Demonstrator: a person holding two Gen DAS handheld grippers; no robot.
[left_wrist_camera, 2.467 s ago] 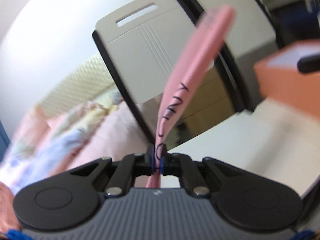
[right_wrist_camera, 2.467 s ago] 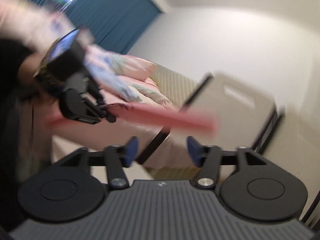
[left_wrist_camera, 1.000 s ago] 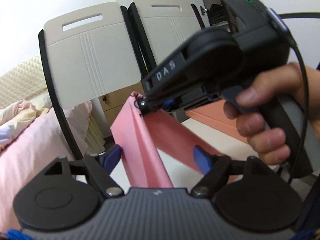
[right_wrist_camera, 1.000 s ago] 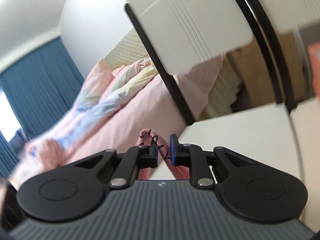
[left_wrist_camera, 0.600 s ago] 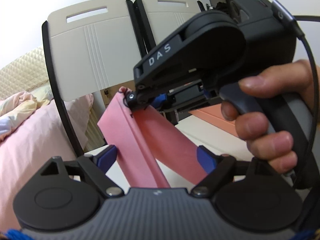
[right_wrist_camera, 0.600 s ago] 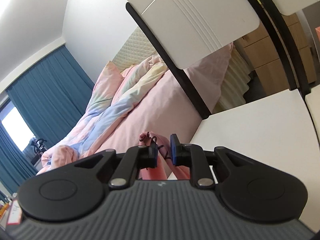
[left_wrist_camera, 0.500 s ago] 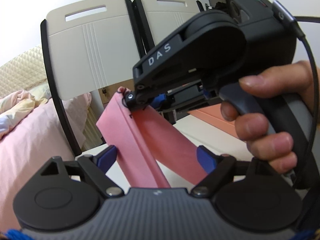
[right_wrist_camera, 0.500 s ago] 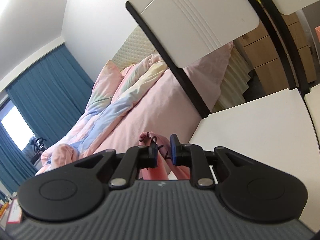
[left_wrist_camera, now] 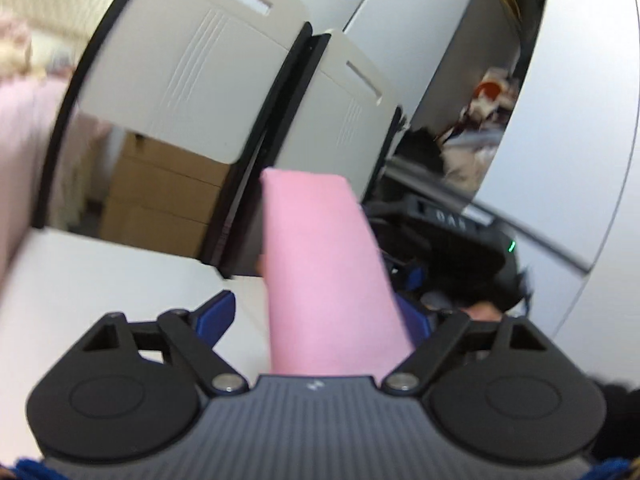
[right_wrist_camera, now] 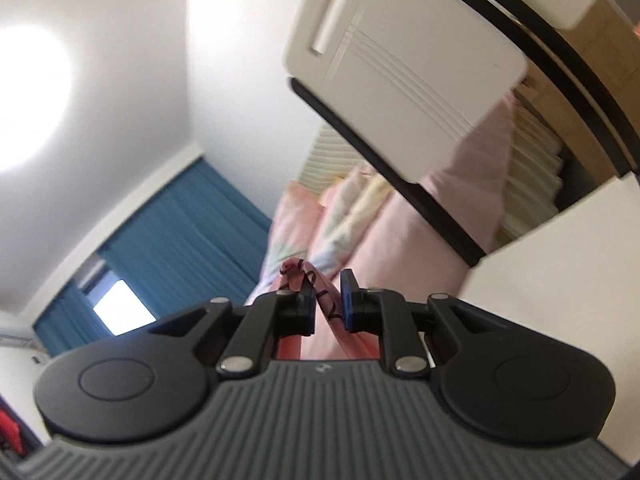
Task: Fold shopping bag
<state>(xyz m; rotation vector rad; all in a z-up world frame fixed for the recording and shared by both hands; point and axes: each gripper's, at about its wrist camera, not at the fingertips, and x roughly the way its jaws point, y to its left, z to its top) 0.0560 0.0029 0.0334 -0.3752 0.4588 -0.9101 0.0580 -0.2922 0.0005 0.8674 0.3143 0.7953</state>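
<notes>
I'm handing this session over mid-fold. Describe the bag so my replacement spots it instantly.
Start at the two white chair backs behind the white table. In front of them, between the open left gripper fingers, a folded strip stands up: the pink shopping bag. It is the only solid pink band here; the right gripper pinches its black-lettered end.

The left black two-finger tongs (left_wrist_camera: 320,316) are gaping wide around the folded pink fabric shopping bag (left_wrist_camera: 328,276). The right black two-finger tongs (right_wrist_camera: 326,300) are pinching that bag's crumpled end, tilted upward.
</notes>
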